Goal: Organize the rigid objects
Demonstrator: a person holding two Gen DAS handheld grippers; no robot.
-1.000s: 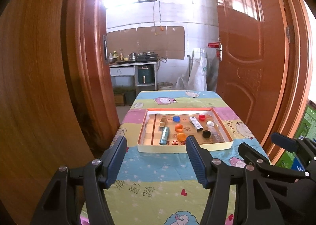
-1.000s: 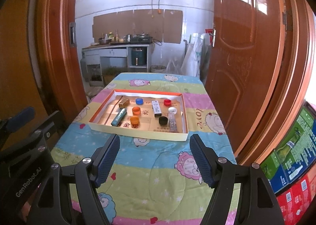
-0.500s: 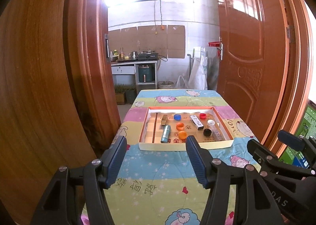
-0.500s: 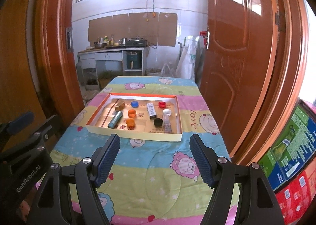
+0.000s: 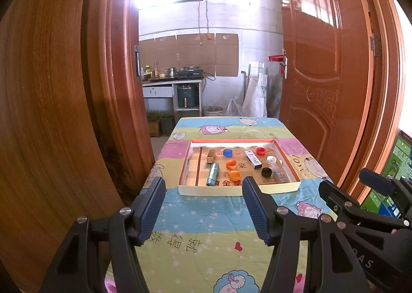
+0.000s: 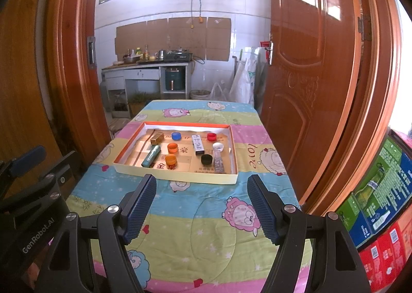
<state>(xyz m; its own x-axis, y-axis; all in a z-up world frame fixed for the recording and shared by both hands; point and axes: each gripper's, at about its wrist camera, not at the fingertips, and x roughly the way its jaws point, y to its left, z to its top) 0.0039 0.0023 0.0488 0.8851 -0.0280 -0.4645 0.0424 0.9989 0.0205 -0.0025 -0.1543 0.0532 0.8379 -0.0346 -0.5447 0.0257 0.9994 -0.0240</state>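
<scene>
A shallow cardboard tray (image 5: 239,189) (image 6: 177,176) with an orange rim lies in the middle of the quilt-covered table. Inside it are a teal tube (image 5: 212,174) (image 6: 151,156), a gold block (image 5: 211,154) (image 6: 157,138), two orange caps (image 5: 231,163) (image 6: 170,159), a blue cap (image 5: 227,152) (image 6: 176,135), a red cap (image 5: 260,150) (image 6: 211,136), a white cap (image 5: 271,158), a black cap (image 5: 266,171) (image 6: 206,159), a white box (image 5: 253,159) (image 6: 197,144) and a clear tube (image 6: 219,161). My left gripper (image 5: 203,205) and right gripper (image 6: 202,205) hang open and empty above the near part of the table, well short of the tray.
Brown wooden doors stand close on both sides: a door leaf (image 5: 319,66) on the right, a frame (image 5: 113,87) on the left. Colourful cartons (image 6: 381,203) are stacked at the right. A kitchen counter (image 6: 149,66) lies beyond the table (image 6: 206,228).
Both grippers have drawn back and risen from the tray, which now looks smaller and farther. The jaws stay open. Nothing in the tray has moved.
</scene>
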